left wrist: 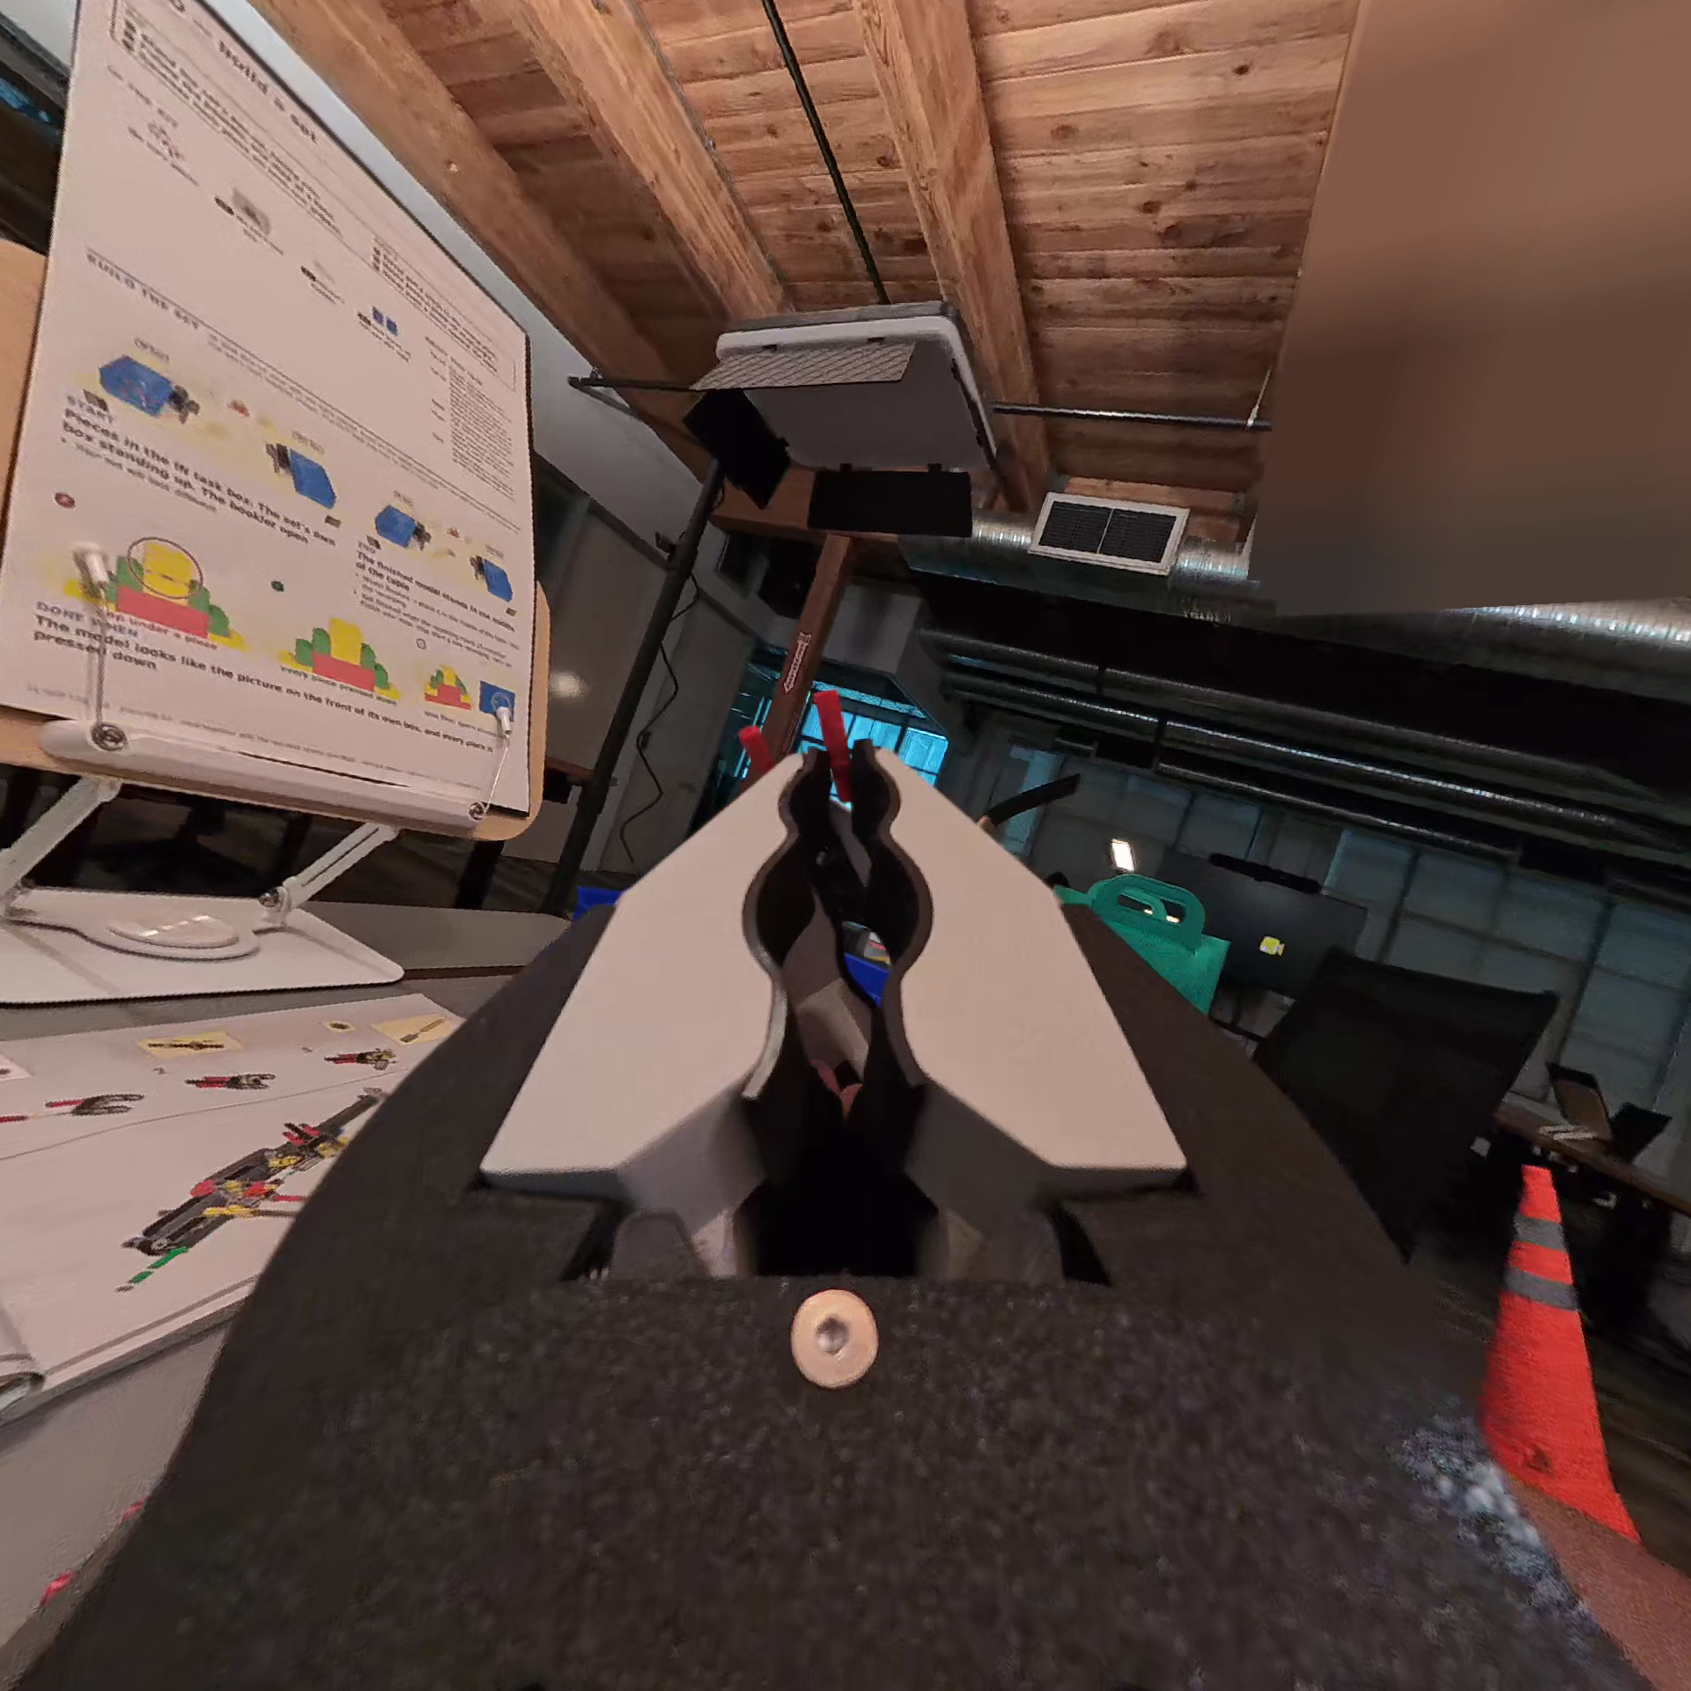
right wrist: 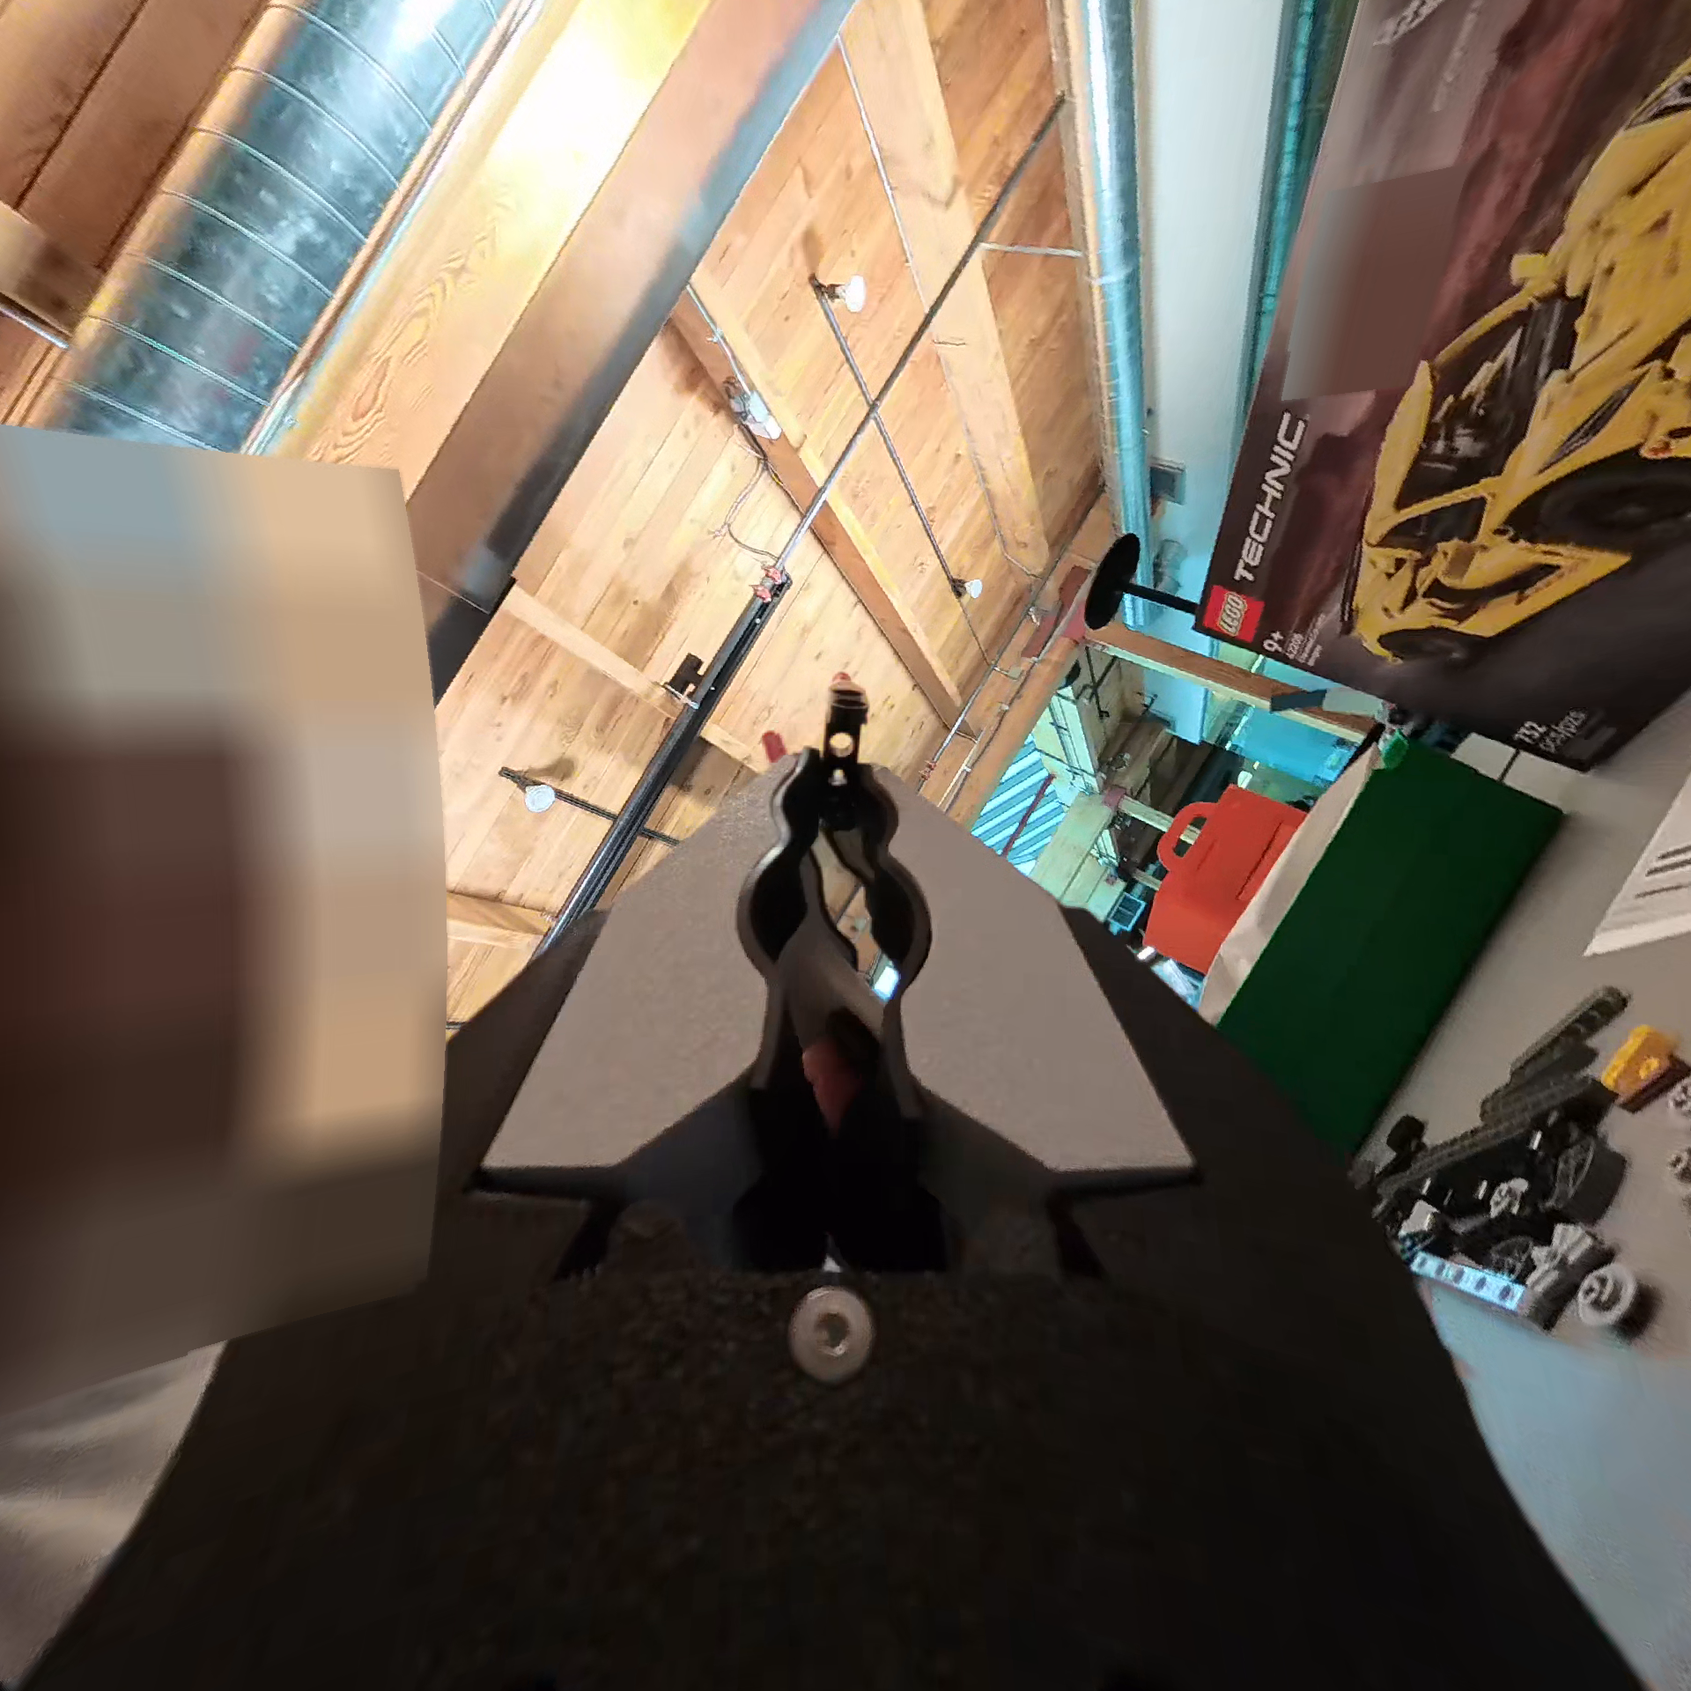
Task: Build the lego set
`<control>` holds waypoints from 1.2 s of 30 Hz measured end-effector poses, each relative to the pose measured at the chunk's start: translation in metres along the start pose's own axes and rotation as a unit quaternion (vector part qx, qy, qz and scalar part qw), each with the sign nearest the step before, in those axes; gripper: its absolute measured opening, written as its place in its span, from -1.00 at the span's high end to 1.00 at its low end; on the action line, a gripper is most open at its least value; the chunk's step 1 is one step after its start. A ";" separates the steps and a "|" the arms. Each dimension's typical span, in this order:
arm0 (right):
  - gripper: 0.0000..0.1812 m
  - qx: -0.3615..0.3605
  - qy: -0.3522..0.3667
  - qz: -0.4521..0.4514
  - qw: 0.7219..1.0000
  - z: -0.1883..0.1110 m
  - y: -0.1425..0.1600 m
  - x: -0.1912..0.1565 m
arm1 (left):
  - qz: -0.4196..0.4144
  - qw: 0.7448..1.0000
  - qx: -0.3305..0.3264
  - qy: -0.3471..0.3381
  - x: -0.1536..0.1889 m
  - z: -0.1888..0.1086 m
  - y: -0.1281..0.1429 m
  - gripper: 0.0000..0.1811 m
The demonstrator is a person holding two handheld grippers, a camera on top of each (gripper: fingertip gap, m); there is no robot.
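Note:
My left gripper points up towards the ceiling. It is shut on a small lego piece; a red part sticks out past the fingertips and a grey part shows between the fingers. A second red bit shows just left of the tips; I cannot tell if it belongs to the piece. My right gripper also points up and is shut on a slim black lego piece with a red tip. The open instruction booklet lies on the table at lower left. A pile of black lego parts lies on the table at right.
A printed task sheet stands on a white holder at left. The set's box stands at upper right, with a dark green flat thing below it. A small yellow piece lies by the pile. An orange cone stands at right.

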State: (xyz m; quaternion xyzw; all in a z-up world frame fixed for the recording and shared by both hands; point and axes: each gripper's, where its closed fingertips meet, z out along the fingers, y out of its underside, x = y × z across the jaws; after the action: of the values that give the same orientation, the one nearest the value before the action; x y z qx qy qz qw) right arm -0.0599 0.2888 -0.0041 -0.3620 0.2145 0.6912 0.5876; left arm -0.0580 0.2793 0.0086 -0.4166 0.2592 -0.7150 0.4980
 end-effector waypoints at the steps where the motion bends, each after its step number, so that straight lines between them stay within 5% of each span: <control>1: 0.94 -0.005 0.003 -0.002 1.000 0.001 0.001 -0.001 | 0.005 1.000 -0.006 0.008 0.004 0.000 0.001 0.97; 7: 0.94 -0.021 0.041 -0.103 0.994 -0.010 -0.013 0.001 | -0.065 0.997 -0.036 0.014 -0.005 -0.006 0.005 0.97; 13: 0.94 -0.175 0.161 -0.272 0.932 -0.032 0.007 0.038 | -0.140 0.978 -0.151 0.028 -0.016 -0.020 0.022 0.96; 18: 0.93 -0.266 0.253 -0.446 0.816 -0.048 0.007 0.053 | -0.028 0.947 -0.320 0.005 -0.029 -0.049 0.051 0.96; 21: 0.93 -0.304 0.274 -0.510 0.756 -0.050 0.015 0.062 | 0.043 0.931 -0.362 0.025 -0.024 -0.059 0.058 0.96; 28: 0.93 -0.312 0.279 -0.564 0.712 -0.048 0.017 0.063 | 0.116 0.899 -0.421 0.026 -0.029 -0.073 0.070 0.96; 36: 0.93 -0.334 0.261 -0.536 0.730 -0.043 0.034 0.069 | 0.168 0.880 -0.444 0.023 -0.035 -0.078 0.073 0.96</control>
State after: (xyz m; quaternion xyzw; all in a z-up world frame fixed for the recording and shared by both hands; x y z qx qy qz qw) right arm -0.0858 0.2957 -0.0881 -0.7559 -0.1145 0.1672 0.6226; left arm -0.0831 0.2816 -0.1013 -0.5274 0.6268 -0.4403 0.3675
